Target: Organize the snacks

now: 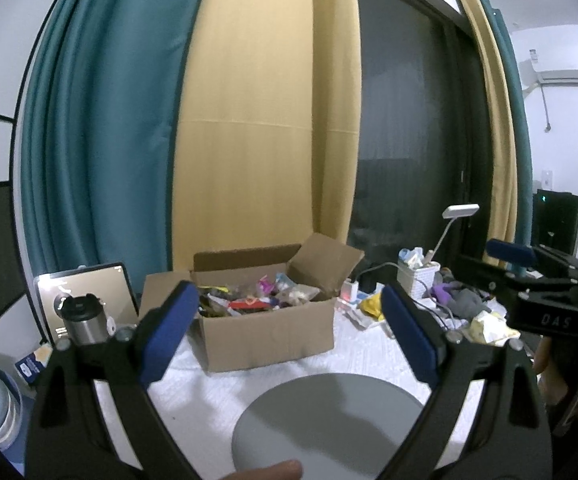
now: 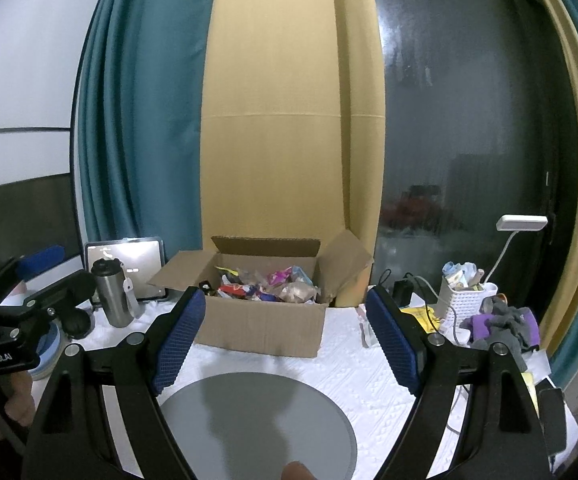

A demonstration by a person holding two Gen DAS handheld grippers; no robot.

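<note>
An open cardboard box [image 1: 273, 336] [image 2: 265, 328] stands on the white table cloth, filled with several mixed snack packets [image 1: 257, 296] [image 2: 265, 286]. A round grey plate [image 1: 329, 420] [image 2: 257, 424] lies in front of it, bare. My left gripper [image 1: 289, 328] is open and empty, held above the plate, short of the box. My right gripper [image 2: 285, 340] is open and empty, also above the plate facing the box. The right gripper shows at the right edge of the left wrist view [image 1: 529, 272]; the left gripper shows at the left edge of the right wrist view [image 2: 29, 300].
A steel tumbler [image 2: 113, 292] [image 1: 83, 320] and a tablet [image 2: 129, 264] stand left of the box. A white basket [image 2: 465, 304], desk lamp [image 2: 521, 224], cables and purple-grey cloth [image 2: 505, 324] crowd the right. Curtains and a dark window stand behind.
</note>
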